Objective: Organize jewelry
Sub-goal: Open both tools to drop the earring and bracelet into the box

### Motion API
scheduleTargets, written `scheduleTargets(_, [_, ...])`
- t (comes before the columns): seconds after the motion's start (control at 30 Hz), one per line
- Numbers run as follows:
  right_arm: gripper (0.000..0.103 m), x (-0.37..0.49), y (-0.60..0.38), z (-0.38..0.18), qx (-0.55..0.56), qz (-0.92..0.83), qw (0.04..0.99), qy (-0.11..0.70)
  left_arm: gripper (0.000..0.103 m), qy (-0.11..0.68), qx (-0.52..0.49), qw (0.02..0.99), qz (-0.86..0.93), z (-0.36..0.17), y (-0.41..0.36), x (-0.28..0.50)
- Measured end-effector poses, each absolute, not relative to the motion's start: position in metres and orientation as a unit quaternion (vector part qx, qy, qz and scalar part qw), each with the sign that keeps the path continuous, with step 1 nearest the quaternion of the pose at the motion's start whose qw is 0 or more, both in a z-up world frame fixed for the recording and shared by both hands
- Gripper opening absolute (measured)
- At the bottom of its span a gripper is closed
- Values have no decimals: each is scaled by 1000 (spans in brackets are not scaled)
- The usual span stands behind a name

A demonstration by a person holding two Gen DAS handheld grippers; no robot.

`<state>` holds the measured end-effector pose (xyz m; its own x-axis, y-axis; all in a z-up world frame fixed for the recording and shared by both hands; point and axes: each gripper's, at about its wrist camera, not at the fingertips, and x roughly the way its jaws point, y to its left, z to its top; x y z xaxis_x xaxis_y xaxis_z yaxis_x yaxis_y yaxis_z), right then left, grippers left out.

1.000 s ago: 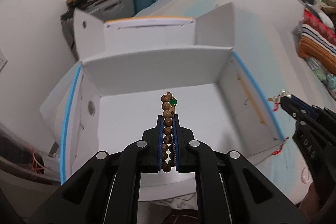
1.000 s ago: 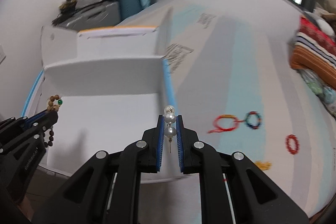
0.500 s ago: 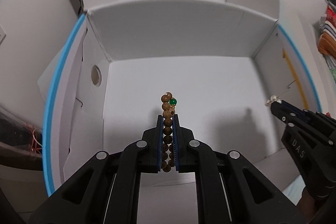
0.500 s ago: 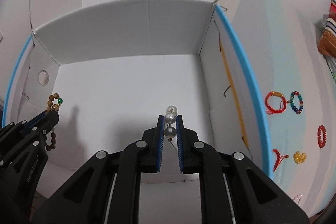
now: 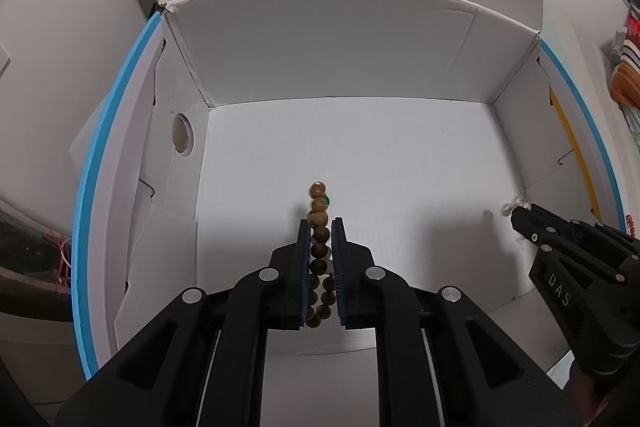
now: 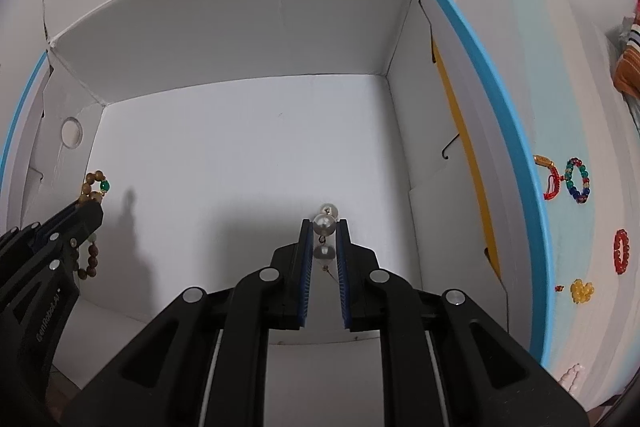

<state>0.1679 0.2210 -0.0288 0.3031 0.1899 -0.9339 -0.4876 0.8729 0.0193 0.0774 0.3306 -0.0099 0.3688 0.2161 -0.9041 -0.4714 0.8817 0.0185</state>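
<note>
Black plastic forms both claws, each lined with blue pads. The left claw (image 5: 320, 227) is clenched on a wooden bead bracelet (image 5: 319, 227), which has one green bead (image 6: 105, 185) near its top; the strand stands up past the pad tips and loops down behind them. The right claw (image 6: 324, 227) is clenched on a pearl earring (image 6: 324, 225), its white pearls stacked between the pads and a thin pin hanging below. Both claws point steeply down into an open white cardboard box (image 6: 240, 39), above its bare floor, the left claw near the left wall and the right claw nearer the right wall. Outside the box, on the pale surface to the right, lie a red cord bracelet (image 6: 551, 183), a multicoloured bead bracelet (image 6: 578, 181), a red bead bracelet (image 6: 621, 251) and a small yellow bead cluster (image 6: 581, 290).
</note>
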Motion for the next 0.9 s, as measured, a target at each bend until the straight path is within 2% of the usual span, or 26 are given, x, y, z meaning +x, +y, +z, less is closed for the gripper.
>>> scheduleTargets(0.07, [12,167,221,-28,-136,212,798,547,12,518,-123,820,211,-8,330,76])
scheduleTargets(0.1, [20,166,222,-28,-136,215,798,547,13,517,-123,820,211,-7,330,75])
scheduleTargets(0.13, [34,165,222,-28,-135,218,797,547,18,516,-122,821,212,-6,329,75])
scheduleTargets(0.2, [46,163,222,-24,-132,222,802,538,30,512,-123,823,213,-4,329,72])
scheduleTargets(0.27, [53,160,221,-21,-136,221,808,529,51,502,-127,828,218,2,328,68])
scheduleTargets(0.3, [57,158,220,-18,-132,224,810,525,55,496,-125,831,220,5,328,66])
scheduleTargets(0.37, [65,158,218,-10,-129,227,814,519,70,485,-118,837,226,13,326,62])
scheduleTargets(0.47, [72,155,212,-1,-126,233,819,508,82,463,-109,847,235,28,324,52])
scheduleTargets(0.57, [81,148,202,14,-119,237,831,488,90,443,-100,858,242,45,320,41])
scheduleTargets(0.67, [85,144,195,31,-117,243,842,467,95,425,-97,865,247,58,318,33])
scheduleTargets(0.9, [94,123,154,66,-117,227,874,413,97,392,-83,888,226,85,287,21])
